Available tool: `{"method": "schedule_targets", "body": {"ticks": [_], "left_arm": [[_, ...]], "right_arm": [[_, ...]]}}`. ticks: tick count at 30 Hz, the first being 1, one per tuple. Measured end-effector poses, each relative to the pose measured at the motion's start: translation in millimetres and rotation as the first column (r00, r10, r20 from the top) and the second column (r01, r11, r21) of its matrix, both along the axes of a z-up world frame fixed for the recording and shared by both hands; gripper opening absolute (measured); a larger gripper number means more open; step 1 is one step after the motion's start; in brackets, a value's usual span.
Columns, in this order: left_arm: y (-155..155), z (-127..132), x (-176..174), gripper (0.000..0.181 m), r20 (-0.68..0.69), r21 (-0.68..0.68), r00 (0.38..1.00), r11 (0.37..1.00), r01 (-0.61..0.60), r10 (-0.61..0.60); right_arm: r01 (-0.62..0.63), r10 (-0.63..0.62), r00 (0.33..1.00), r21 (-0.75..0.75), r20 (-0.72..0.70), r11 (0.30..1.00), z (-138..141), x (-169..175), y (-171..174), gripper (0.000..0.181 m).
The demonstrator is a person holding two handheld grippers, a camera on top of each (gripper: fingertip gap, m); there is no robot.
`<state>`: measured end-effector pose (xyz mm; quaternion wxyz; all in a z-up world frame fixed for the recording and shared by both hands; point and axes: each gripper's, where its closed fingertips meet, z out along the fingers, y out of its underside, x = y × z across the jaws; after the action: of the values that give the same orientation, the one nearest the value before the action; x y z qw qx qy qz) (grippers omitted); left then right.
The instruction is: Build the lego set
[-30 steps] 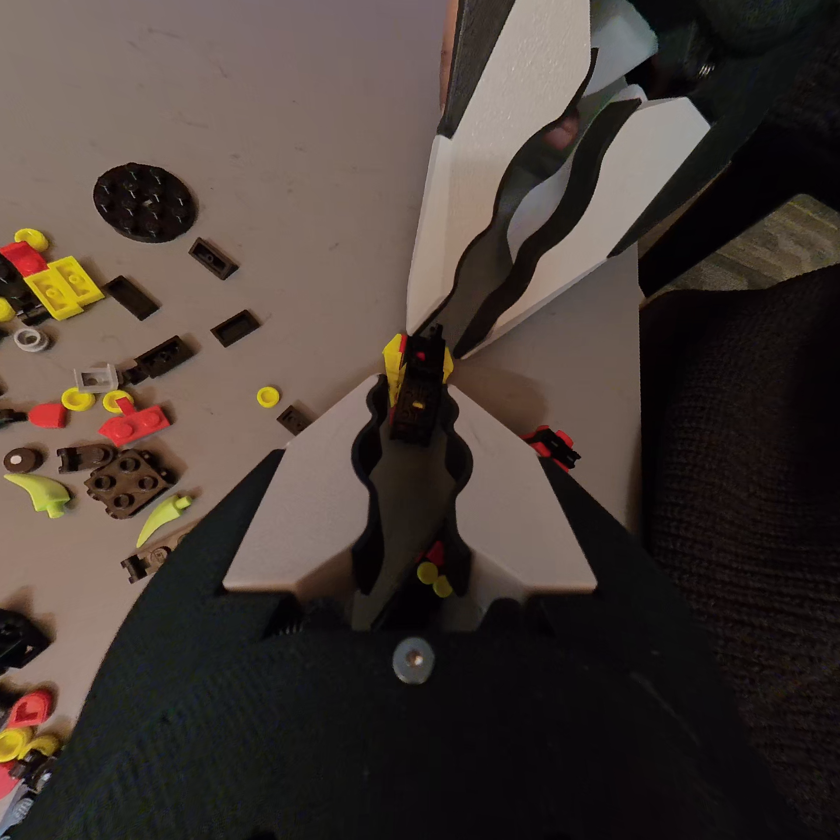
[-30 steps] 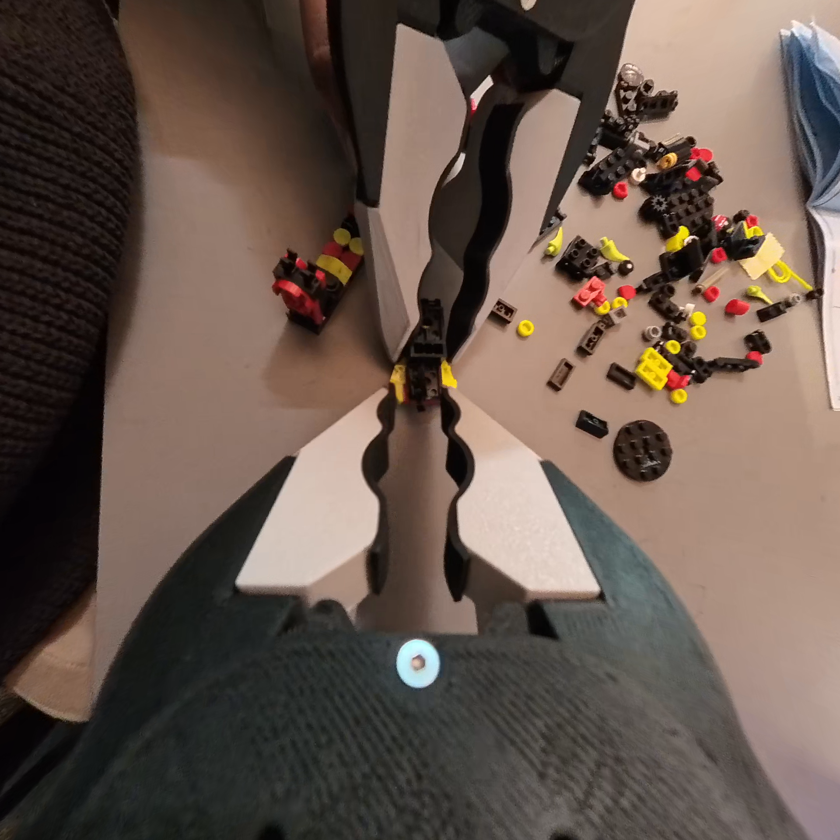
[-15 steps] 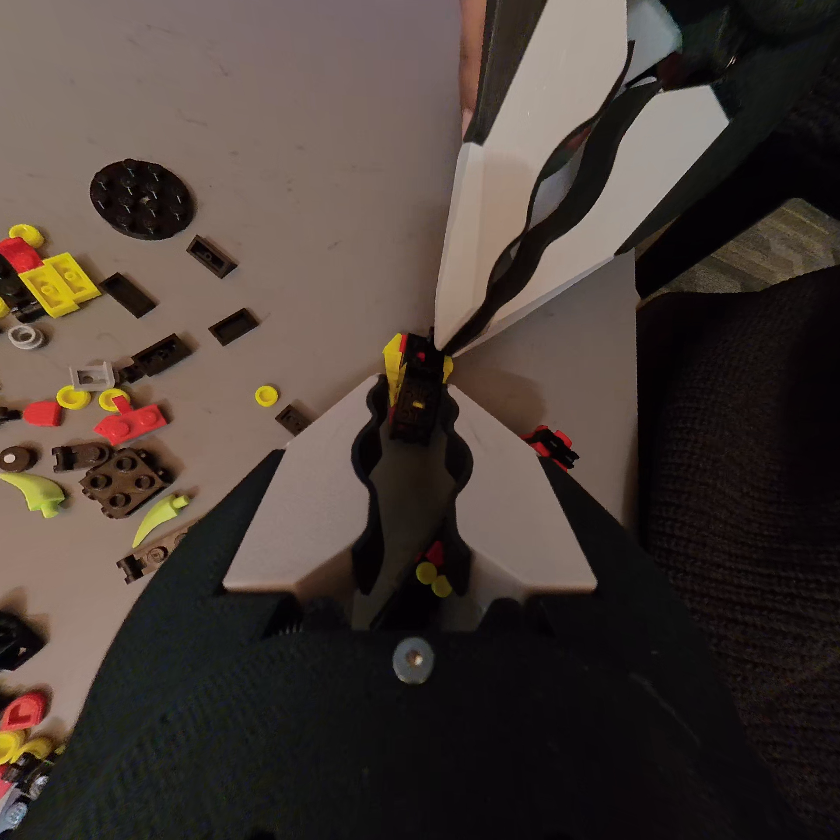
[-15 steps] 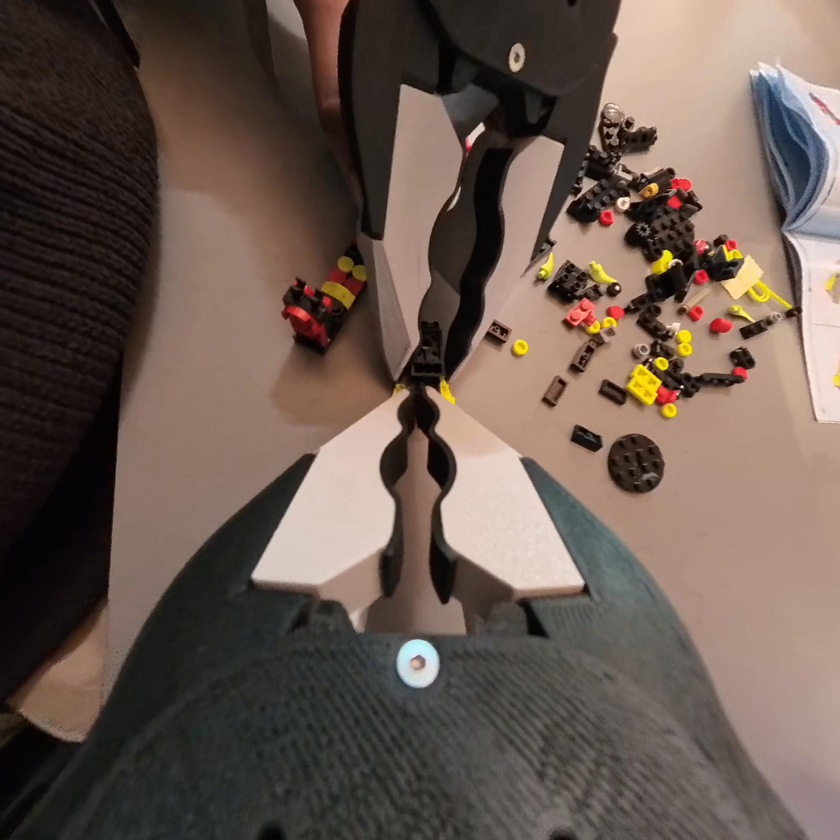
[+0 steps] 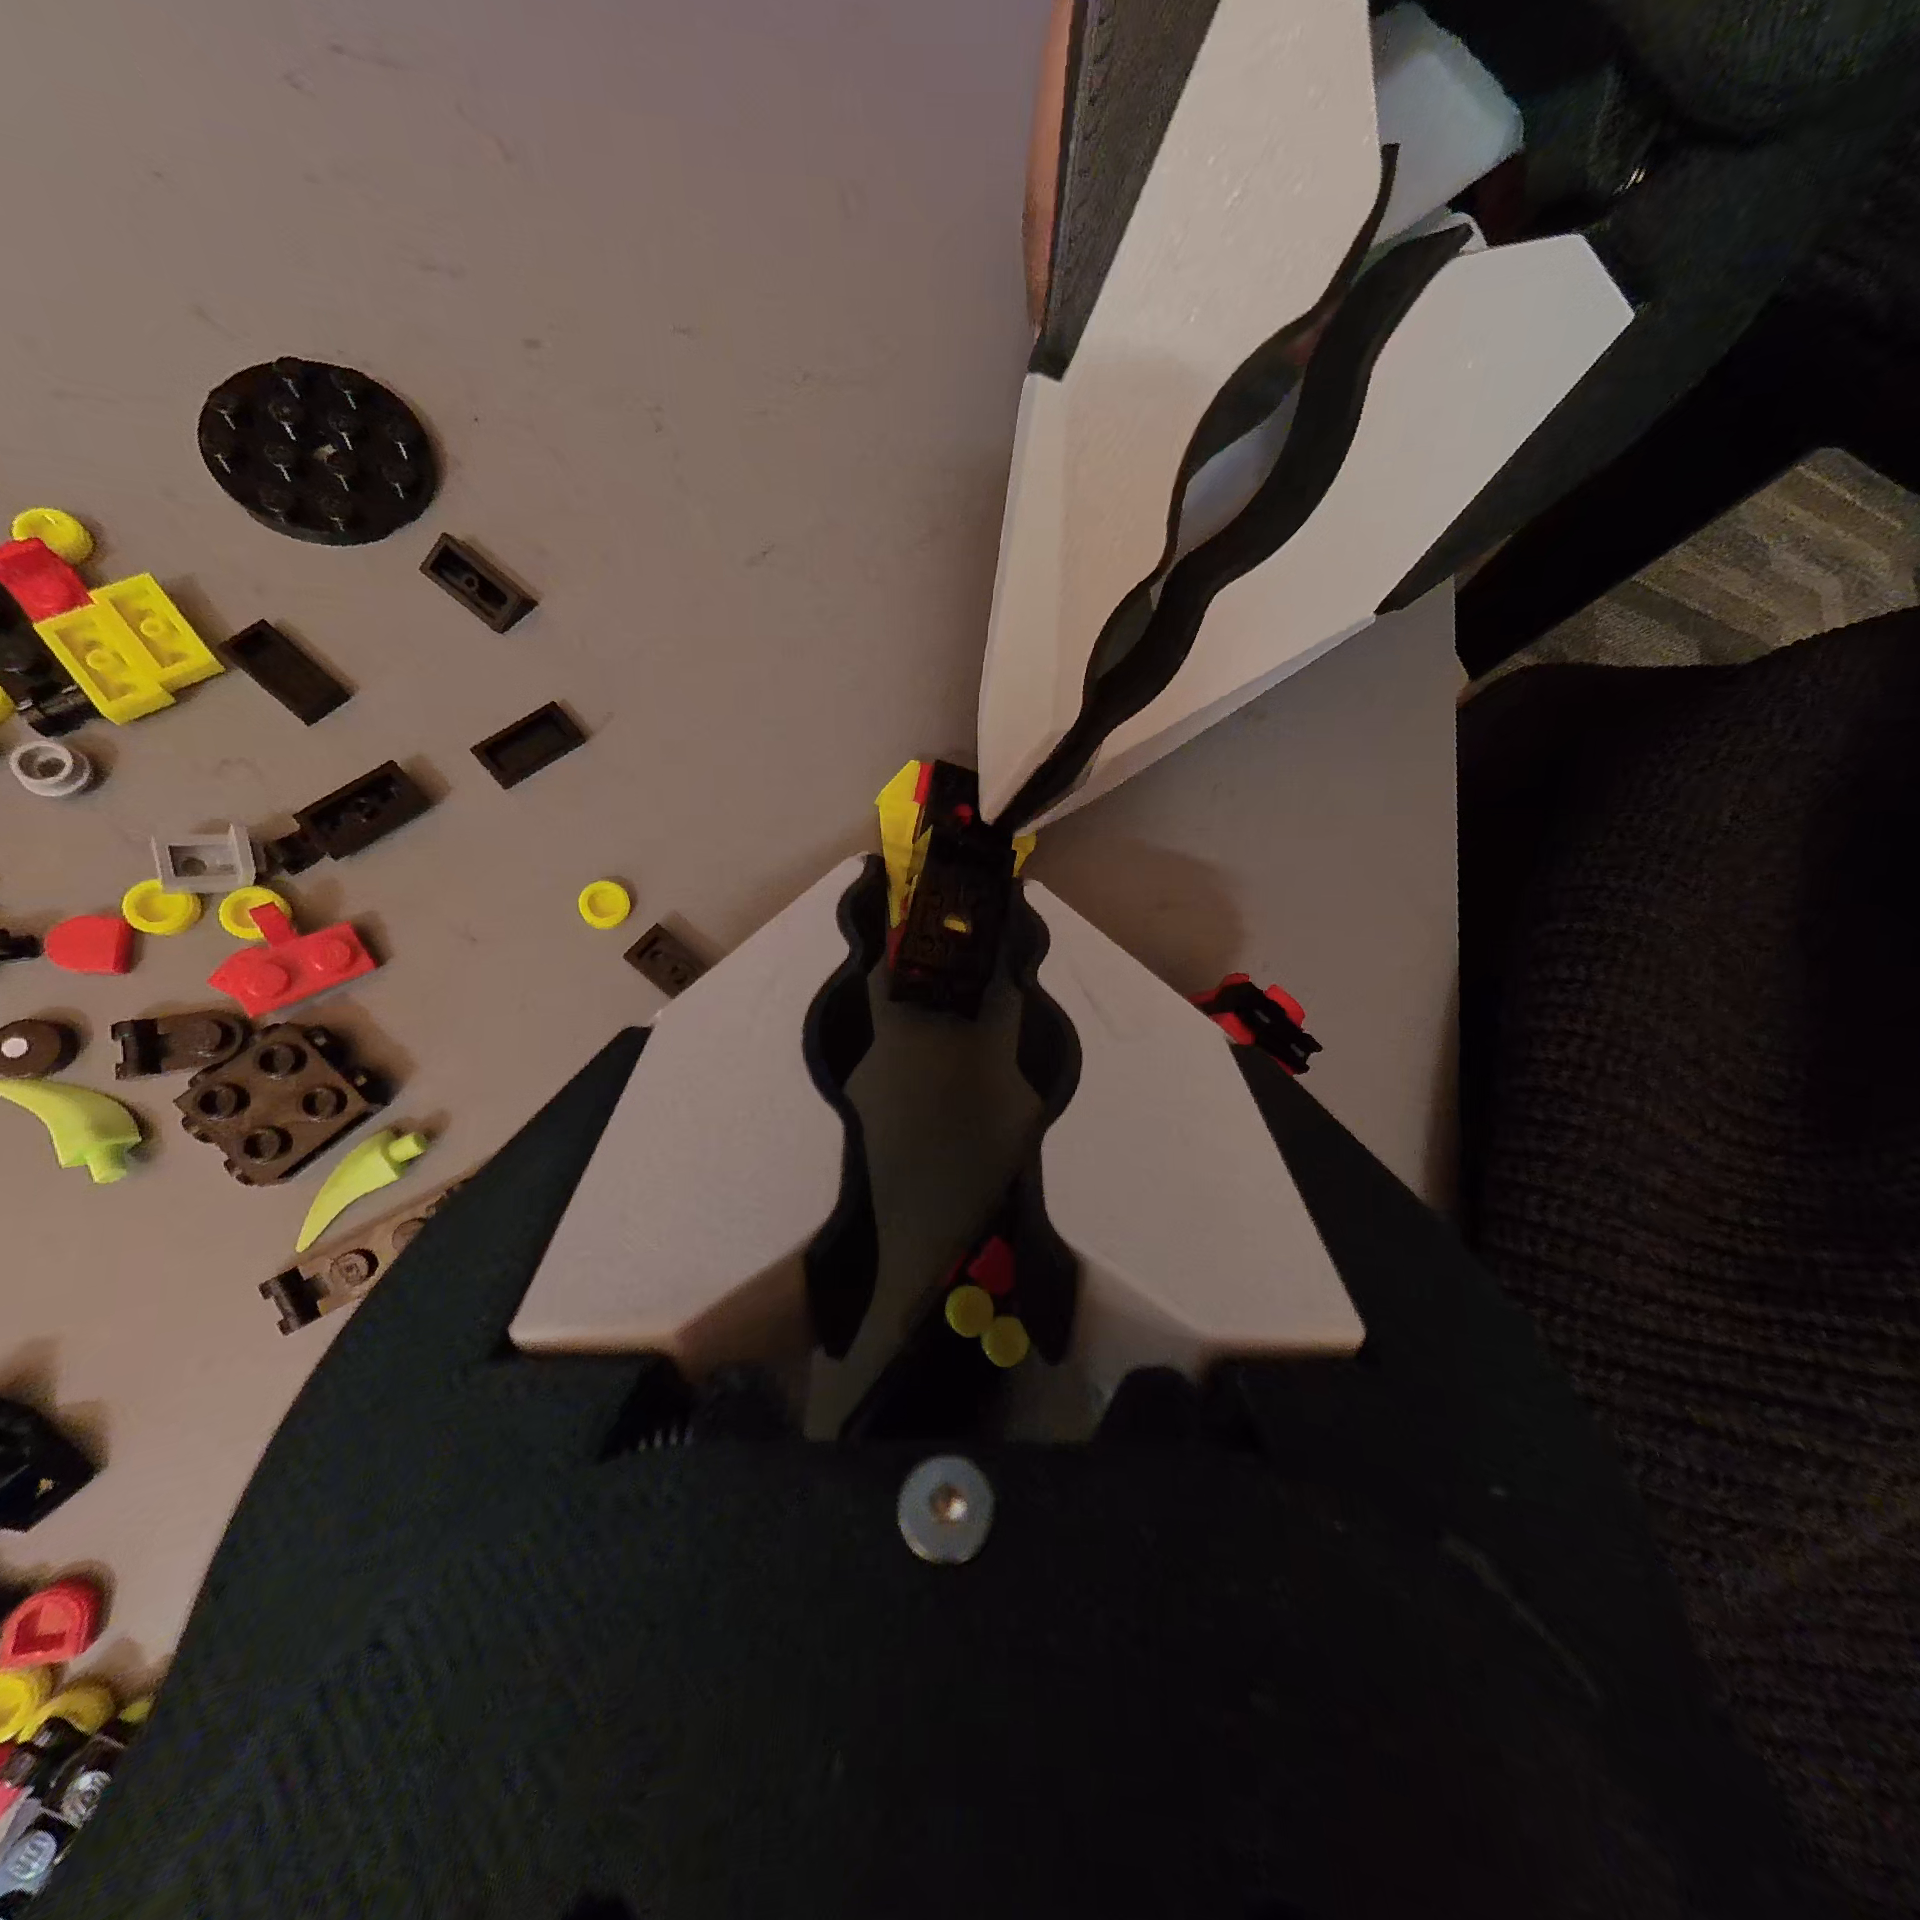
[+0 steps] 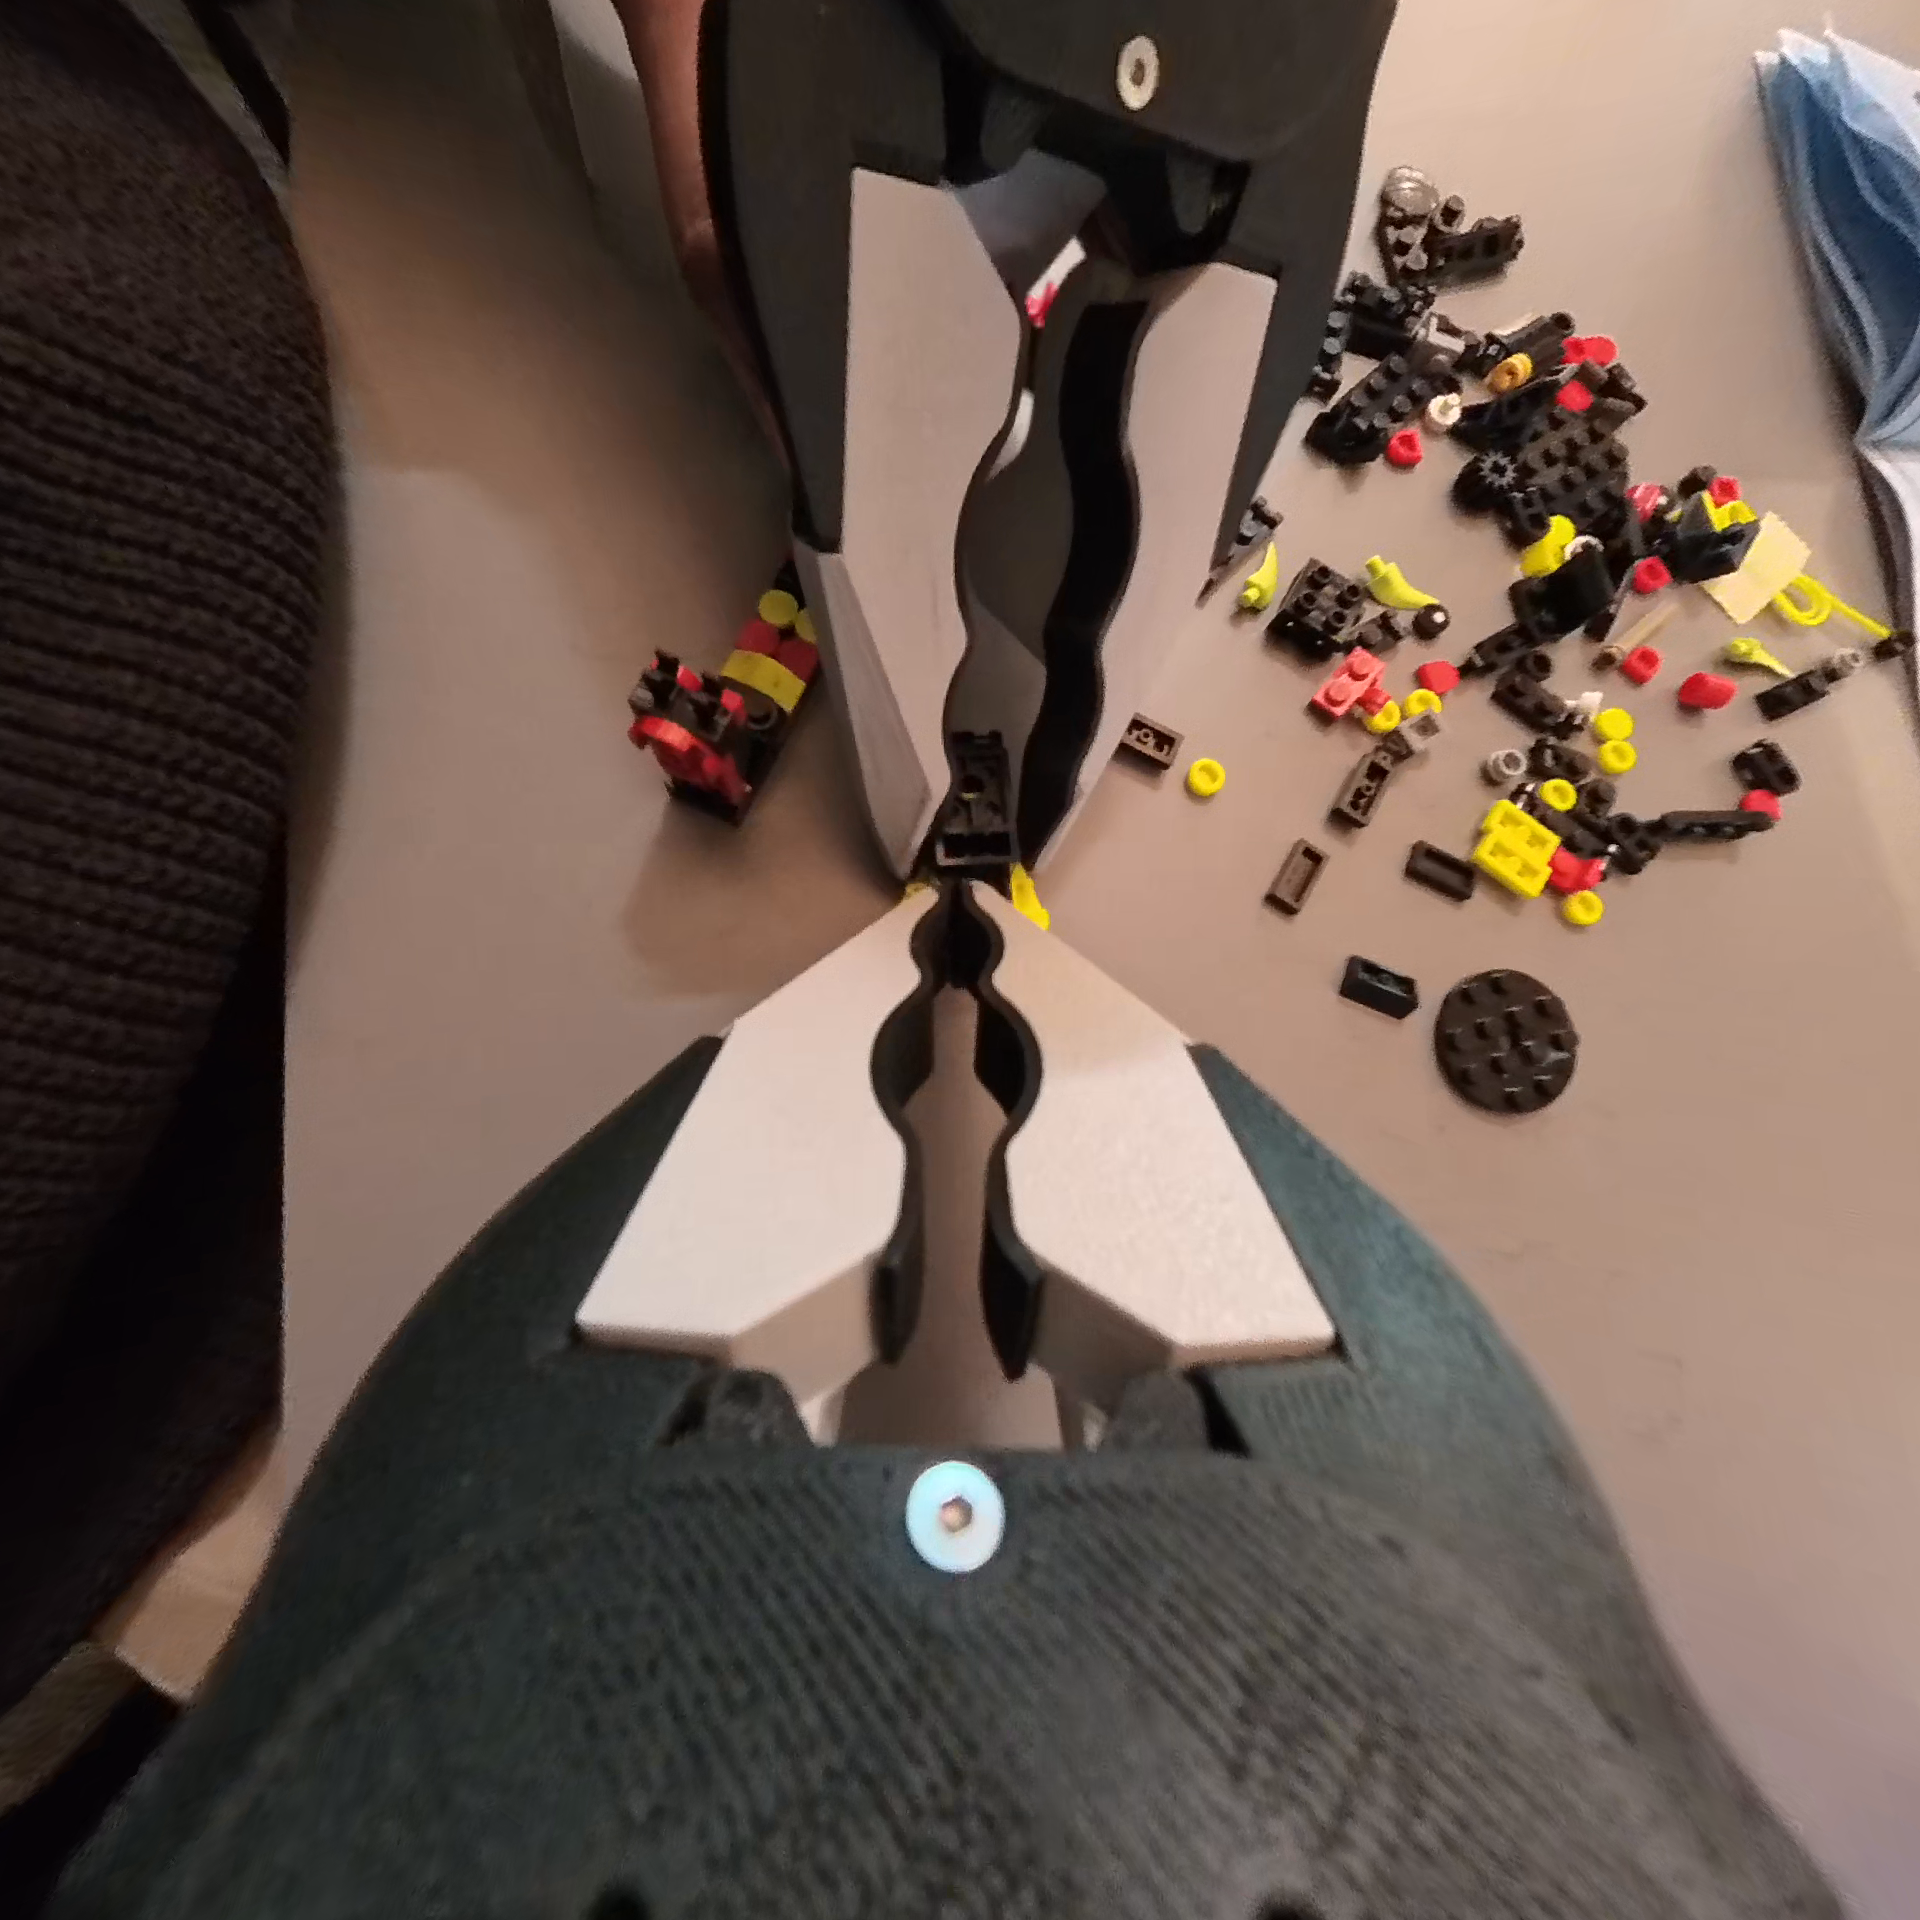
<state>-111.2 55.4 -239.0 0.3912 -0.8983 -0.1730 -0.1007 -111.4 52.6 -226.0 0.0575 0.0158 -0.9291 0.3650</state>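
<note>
Between the two grippers: a small black, yellow and red sub-assembly (image 5: 948,914) is held above the table (image 5: 644,229), well clear of the loose parts.
Left gripper (image 5: 940,883): its jaws are narrowed onto the sub-assembly and clamp it near the tips; this grip seems to be chosen so that the piece is kept steady while the other tool works on it.
Right gripper (image 6: 956,914): its jaws are brought almost together at the tips, which touch the near end of the sub-assembly; whether a small piece is pinched there, or the tips only press, cannot be told.
Step in hand: probably a small part is being pressed onto the held piece, tip against tip, because such a push needs a counter-hold.
Second built part: a black and red assembly with yellow bands (image 6: 717,717) is left on the table beside the left gripper, apart from the pile.
Loose parts: the pile (image 6: 1538,582) and a round black plate (image 6: 1504,1042) are kept at one side, so the working place stays free.
Booklet: a blue-edged booklet (image 6: 1849,239) is seen at the table edge.
Risk: the piece may be twisted out of the grip if the push is not straight.
</note>
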Motion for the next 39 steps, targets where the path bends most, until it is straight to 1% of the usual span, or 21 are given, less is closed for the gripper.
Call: {"method": "schedule_targets", "body": {"ticks": [3,5,7,9,13,16,17,19,22,24,26,29,31,33,36,39], "left_arm": [[0.4,-0.1,-0.1,0.021,-0.004,-0.003,1.0,1.0,-0.001,0.001],[0.1,-0.3,-0.5,0.021,-0.012,-0.008,1.0,1.0,-0.002,0.002],[0.0,-0.5,-0.7,0.021,-0.015,-0.008,1.0,1.0,-0.002,0.002],[-0.1,-0.4,-1.0,0.021,-0.014,-0.008,1.0,1.0,-0.003,0.003],[-0.8,-0.6,-2.2,0.021,-0.02,-0.01,1.0,1.0,-0.007,0.007],[-1.0,-0.5,-2.5,0.021,-0.017,-0.008,1.0,1.0,-0.009,0.008],[-1.0,-0.5,-2.5,0.021,-0.014,-0.007,1.0,1.0,-0.01,0.009],[-0.9,-0.3,-2.5,0.021,-0.006,-0.004,1.0,1.0,-0.013,0.012],[-0.6,0.6,-1.4,0.021,0.031,0.011,0.999,1.0,-0.02,0.02],[-1.0,1.3,-1.8,0.02,0.06,0.025,0.998,0.999,-0.031,0.029],[-2.2,2.0,-4.0,0.02,0.077,0.035,0.996,0.998,-0.045,0.042],[-1.9,10.1,-7.2,0.02,0.142,0.093,0.988,0.993,-0.079,0.065],[0.4,23.9,-7.4,0.02,0.248,0.183,0.966,0.976,-0.114,0.067],[1.9,43.1,-6.5,0.02,0.386,0.295,0.922,0.942,-0.158,0.033],[-0.8,65.9,-1.6,0.02,0.57,0.412,0.818,0.887,-0.206,-0.075],[-3.8,80.6,13.0,0.02,0.694,0.473,0.685,0.858,-0.201,-0.222]], "right_arm": [[0.012,-0.011,0.997,-0.01,0.074,1.0,-2.5,3.4,-0.8,0.0],[0.012,-0.012,0.998,-0.008,0.061,1.0,-2.6,2.7,-0.9,0.0],[0.026,-0.025,0.996,-0.011,0.082,1.0,-2.7,2.4,-0.9,0.0],[0.065,-0.059,0.984,-0.03,0.168,0.997,-2.5,2.1,-1.5,0.0],[0.151,-0.12,0.93,-0.063,0.348,0.987,-1.6,-0.2,-2.8,0.0],[0.24,-0.175,0.846,-0.067,0.505,0.969,-1.7,-1.8,-3.2,0.0],[0.249,-0.174,0.831,-0.075,0.529,0.966,-1.6,-1.9,-3.2,0.0],[0.253,-0.172,0.827,-0.081,0.535,0.964,-1.2,-2.1,-3.6,0.0],[0.23,-0.135,0.844,-0.122,0.52,0.966,4.0,-4.8,-1.3,0.0],[0.254,-0.104,0.846,-0.226,0.522,0.94,25.2,-13.5,0.0,0.0],[0.291,-0.102,0.86,-0.316,0.5,0.903,45.0,-25.2,4.8,0.0],[0.28,-0.125,0.915,-0.382,0.384,0.881,58.4,-36.1,15.5,0.007],[0.254,-0.129,0.943,-0.412,0.308,0.875,64.8,-37.8,17.4,0.014],[0.195,-0.075,0.964,-0.48,0.257,0.855,78.9,-30.9,13.4,0.022],[0.062,0.058,0.979,-0.558,0.195,0.827,97.5,-9.5,9.2,0.034],[-0.053,0.135,0.984,-0.535,0.117,0.843,96.3,8.4,10.0,0.043]]}}
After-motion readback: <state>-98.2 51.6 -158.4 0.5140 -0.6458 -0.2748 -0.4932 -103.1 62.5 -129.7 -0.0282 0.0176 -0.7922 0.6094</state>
